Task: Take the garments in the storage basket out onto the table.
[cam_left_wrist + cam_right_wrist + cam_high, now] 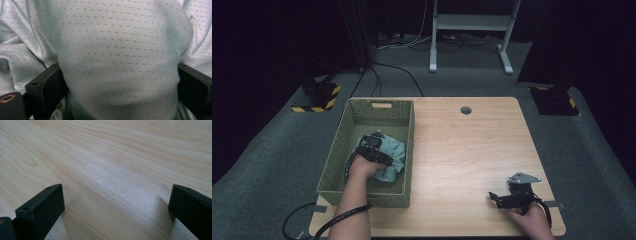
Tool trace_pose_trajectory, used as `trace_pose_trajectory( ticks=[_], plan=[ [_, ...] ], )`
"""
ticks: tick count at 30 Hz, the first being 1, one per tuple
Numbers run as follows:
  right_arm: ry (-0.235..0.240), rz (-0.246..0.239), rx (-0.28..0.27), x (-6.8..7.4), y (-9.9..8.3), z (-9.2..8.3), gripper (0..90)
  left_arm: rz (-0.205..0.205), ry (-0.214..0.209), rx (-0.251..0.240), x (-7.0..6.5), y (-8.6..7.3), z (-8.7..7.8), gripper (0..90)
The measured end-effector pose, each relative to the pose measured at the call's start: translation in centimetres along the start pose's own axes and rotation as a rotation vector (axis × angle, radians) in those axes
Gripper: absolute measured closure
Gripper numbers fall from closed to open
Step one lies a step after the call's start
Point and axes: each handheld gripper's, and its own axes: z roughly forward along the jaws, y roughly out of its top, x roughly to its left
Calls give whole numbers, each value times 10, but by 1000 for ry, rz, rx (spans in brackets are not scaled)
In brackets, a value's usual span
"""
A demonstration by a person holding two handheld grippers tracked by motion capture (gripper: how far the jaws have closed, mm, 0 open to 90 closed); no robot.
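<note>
The left gripper [374,142] is down inside the olive-green woven rectangular basket [343,131], at the left side of the light wooden table [472,145], with its jaws set wide around a fat fold of the pale mint-green perforated mesh cloth [393,157]. In the left gripper view that cloth [120,60] bulges up between the two black jaws and fills the gap from one to the other; the pads lie against it on both sides, so I judge it gripped, though loosely.

The cloth looks light, soft and limp, a thin sports fabric with rows of tiny holes. It will likely sag and trail when lifted, and a smooth weave of this kind may slide out of a slack pinch. A thick bunched fold such as the one between the jaws now seems the best hold; a single edge would slip more easily, and a corner could catch on the basket's rim.

The right gripper [504,197] rests near the table's front right corner, well apart from the basket, its jaws wide with nothing between them.

The high view gives the layout: basket, crumpled cloth heaped toward its near right part, both hands. The left gripper view adds the weave and the contact at the pads. The right gripper view shows bare wood grain [120,162] between its jaws.
</note>
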Motion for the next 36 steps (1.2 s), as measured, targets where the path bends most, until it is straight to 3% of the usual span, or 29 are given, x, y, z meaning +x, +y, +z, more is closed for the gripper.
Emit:
trace_pose_trajectory(
  ticks=[2,10,22,36],
  plan=[
    [-1,-1,0,0,0,0,0,3,-19,-5,0,-1,-1,162],
    [1,-5,0,0,0,0,0,34,-55,-20,0,-1,-4,315],
    [3,-4,-1,0,0,0,0,23,-74,-2,2,1,-5,379],
    [19,12,-7,-2,0,-1,0,30,-66,18,-2,2,-9,484]
  ],
)
